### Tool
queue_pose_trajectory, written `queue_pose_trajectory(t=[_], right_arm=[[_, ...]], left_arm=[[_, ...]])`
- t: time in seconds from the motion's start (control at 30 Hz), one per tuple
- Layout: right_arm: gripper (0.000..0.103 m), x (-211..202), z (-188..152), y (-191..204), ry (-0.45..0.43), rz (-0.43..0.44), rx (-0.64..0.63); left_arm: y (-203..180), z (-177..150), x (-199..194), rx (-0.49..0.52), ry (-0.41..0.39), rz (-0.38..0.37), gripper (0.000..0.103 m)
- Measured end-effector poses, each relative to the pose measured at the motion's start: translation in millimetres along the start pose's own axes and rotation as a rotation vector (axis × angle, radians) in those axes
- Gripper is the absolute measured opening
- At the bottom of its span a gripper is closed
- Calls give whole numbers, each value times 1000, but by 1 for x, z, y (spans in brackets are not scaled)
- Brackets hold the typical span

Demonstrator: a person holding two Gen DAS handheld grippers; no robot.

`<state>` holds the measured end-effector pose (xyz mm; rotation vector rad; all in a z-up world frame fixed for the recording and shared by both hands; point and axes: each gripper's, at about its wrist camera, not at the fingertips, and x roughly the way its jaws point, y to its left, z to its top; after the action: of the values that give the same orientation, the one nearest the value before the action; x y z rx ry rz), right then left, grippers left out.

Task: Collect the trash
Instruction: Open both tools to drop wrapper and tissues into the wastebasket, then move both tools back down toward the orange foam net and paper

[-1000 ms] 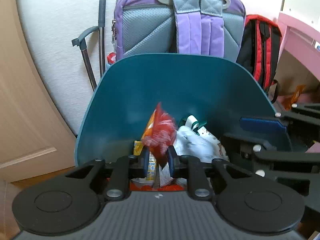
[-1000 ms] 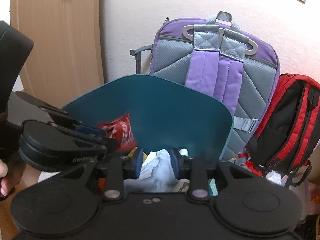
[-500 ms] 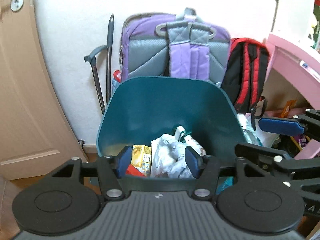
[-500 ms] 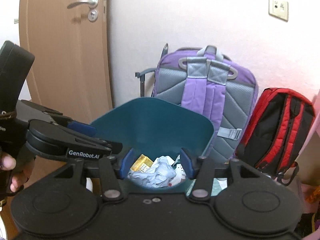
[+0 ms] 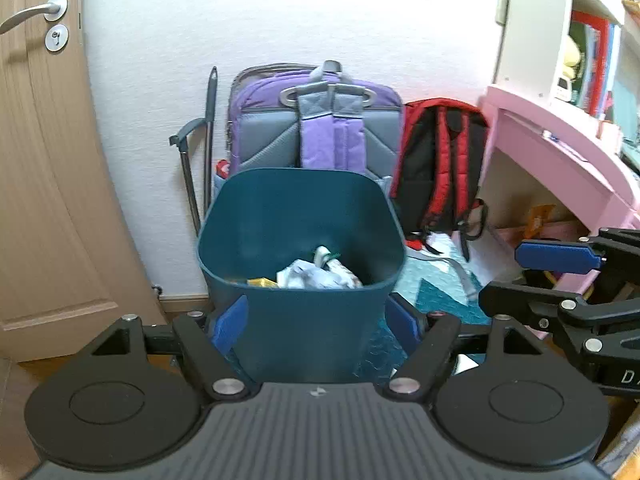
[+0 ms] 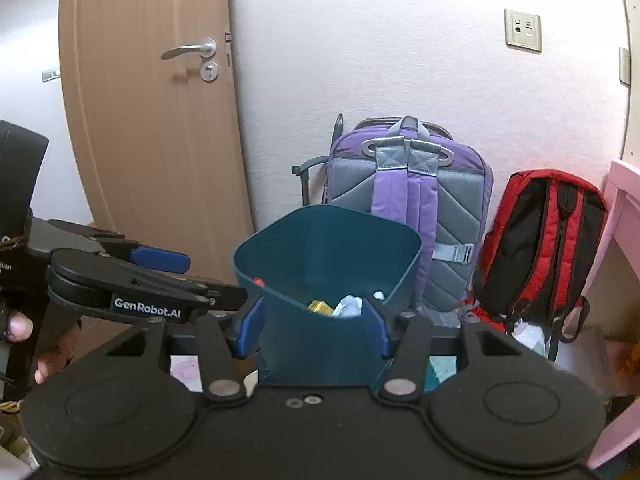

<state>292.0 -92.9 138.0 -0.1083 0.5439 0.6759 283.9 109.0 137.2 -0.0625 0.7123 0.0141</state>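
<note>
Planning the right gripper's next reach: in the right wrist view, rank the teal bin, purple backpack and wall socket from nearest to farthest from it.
1. Teal bin: directly ahead of the right gripper, seen between its open jaws.
2. Purple backpack: behind the bin, against the wall.
3. Wall socket: high on the wall, upper right.

Child's bedroom: backpacks (image 5: 320, 128), pink desk (image 5: 560, 152), door (image 6: 152, 120).

"GenRobot.AI" stands in white on the side of the left claw (image 6: 188, 276).
</note>
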Motion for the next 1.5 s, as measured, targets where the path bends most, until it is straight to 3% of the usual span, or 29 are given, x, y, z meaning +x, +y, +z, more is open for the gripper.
queue_pose_trajectory(t=[0.3, 0.4, 0.47, 0.53, 0.63, 0.97, 1.17, 1.37, 1.5], right_arm=[[54, -26, -44, 8, 29, 7, -14], [54, -23, -69, 7, 65, 22, 3], [55, -18, -88, 7, 98, 23, 14], [55, -6, -111, 6, 142, 35, 29], [55, 16, -148, 4, 209, 43, 61], [55, 134, -289, -7, 505, 89, 173], [55, 192, -361, 3, 619, 110, 125], [54, 253, -431, -5, 787, 53, 260], [54, 286, -476, -21, 876, 21, 449]], left_arm=[[-9, -49, -25, -11, -17, -48, 83], [-10, -72, -21, -10, -10, -54, 91], [-9, -90, -14, -12, -5, -47, 102], [-8, -107, -3, -12, -2, -46, 103], [-3, -136, 27, -1, 47, -37, 103], [24, -234, 166, -54, 316, -16, 103], [37, -285, 243, -75, 437, -4, 103], [42, -329, 317, -69, 545, 8, 103], [37, -360, 361, -1, 577, -2, 103]])
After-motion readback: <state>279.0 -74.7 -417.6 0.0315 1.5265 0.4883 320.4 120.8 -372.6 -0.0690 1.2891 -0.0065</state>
